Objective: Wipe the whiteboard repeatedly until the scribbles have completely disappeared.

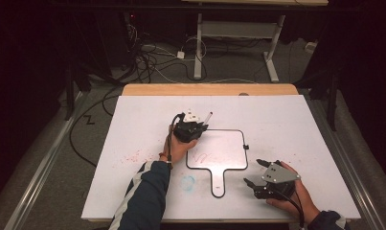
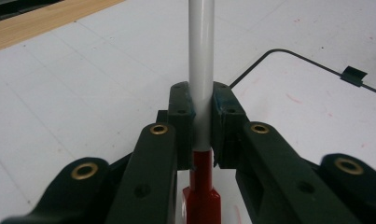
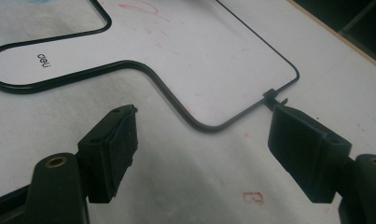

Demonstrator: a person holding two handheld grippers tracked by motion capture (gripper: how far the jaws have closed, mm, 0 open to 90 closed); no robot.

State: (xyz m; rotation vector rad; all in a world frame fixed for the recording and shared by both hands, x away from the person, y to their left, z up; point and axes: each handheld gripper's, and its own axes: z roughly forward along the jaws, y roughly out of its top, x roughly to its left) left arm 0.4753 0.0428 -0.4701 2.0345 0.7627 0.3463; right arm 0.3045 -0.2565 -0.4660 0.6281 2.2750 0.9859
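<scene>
While two grippers work over the table [image 1: 133, 191], there is one small whiteboard with a handle and one marker to count. Nearest the front edge, toward the front right corner, the right gripper [image 1: 255, 172] sits in the person's right hand with its jaws spread wide and nothing between them. In the right gripper view those jaws [image 3: 202, 149] frame bare tabletop, and the black-rimmed whiteboard [image 3: 213, 60] lies just beyond their tips, its handle running off to the left of that view and a small black clip on its rim close to the right jaw. Seen from the high view, the whiteboard [image 1: 224, 148] lies flat near the middle of the table, handle pointing to the front edge, with a red scribble on its face. At its far left corner the left gripper [image 1: 198, 126] is clamped on the marker [image 1: 208, 117]. The left gripper view shows the marker [image 2: 200, 70] pinched between both pads at its grey barrel, the red part below the jaws, the barrel pointing toward the far edge. Faint red specks and a blue smudge mark the tabletop left of the board. A wooden strip borders the far edge.
</scene>
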